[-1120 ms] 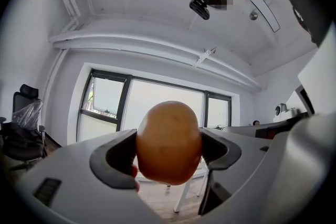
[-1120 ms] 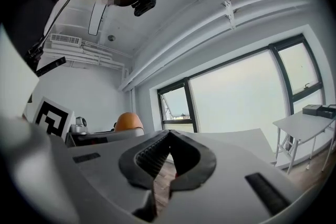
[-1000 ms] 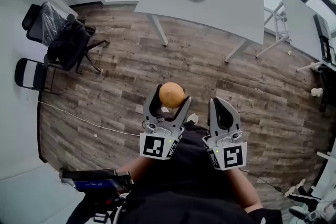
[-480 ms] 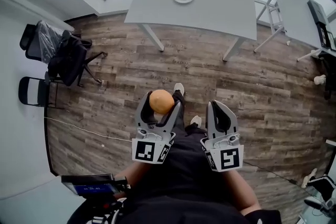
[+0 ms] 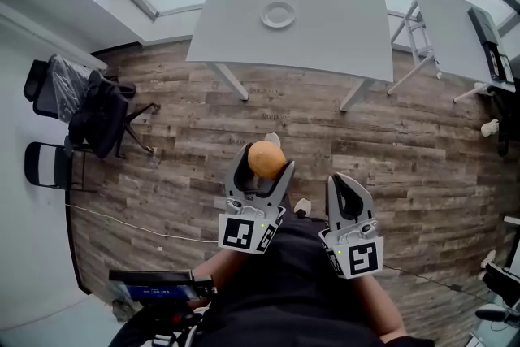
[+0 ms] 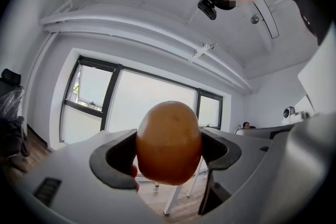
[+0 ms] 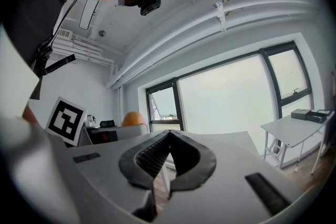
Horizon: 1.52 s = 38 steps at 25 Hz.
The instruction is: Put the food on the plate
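Wood-plank floor (image 5: 390, 134) underfoot; grey desk (image 5: 325, 28) on the far side, with a white plate (image 5: 278, 14) on it toward its back edge. Left tongs (image 5: 265, 163) clamped on a round orange-brown food item (image 5: 266, 158), held in the air over the floor, well apart from desk and plate. Left gripper view: both jaws press the food's sides. Right tongs (image 5: 344, 184) just beside the left, jaws together, tips touching, nothing between them. Black chairs (image 5: 89, 106) at the floor's left edge.
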Each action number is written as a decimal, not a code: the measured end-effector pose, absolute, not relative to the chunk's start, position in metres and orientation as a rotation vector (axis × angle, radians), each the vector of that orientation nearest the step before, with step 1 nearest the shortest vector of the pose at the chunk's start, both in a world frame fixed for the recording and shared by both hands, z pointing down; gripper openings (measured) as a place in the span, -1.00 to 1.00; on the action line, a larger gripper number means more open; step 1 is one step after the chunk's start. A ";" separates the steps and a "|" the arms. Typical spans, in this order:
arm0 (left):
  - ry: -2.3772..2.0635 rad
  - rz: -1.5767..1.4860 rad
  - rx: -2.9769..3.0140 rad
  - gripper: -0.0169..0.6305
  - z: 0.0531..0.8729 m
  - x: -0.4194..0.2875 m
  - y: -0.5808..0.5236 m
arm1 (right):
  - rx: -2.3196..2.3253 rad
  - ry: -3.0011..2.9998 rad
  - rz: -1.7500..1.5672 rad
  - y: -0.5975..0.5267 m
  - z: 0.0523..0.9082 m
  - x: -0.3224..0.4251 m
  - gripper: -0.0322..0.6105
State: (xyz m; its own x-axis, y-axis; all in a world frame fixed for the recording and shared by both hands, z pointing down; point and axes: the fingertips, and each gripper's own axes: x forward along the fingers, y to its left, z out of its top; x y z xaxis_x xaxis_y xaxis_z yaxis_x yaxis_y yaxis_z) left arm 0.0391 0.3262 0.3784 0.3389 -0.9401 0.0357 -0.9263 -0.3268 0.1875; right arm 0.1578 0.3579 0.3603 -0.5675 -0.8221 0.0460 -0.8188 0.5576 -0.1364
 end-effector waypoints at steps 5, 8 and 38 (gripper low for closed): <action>-1.682 -0.139 2.460 0.19 0.377 0.029 0.268 | -1.466 2.744 -0.159 0.297 0.353 0.139 -0.91; -1.678 -0.131 2.468 0.19 0.376 0.016 0.230 | -1.481 2.747 -0.179 0.254 0.355 0.123 -0.91; -1.693 -0.165 2.356 0.19 0.385 -0.122 0.010 | -1.433 2.874 -0.227 0.014 0.362 -0.028 -0.91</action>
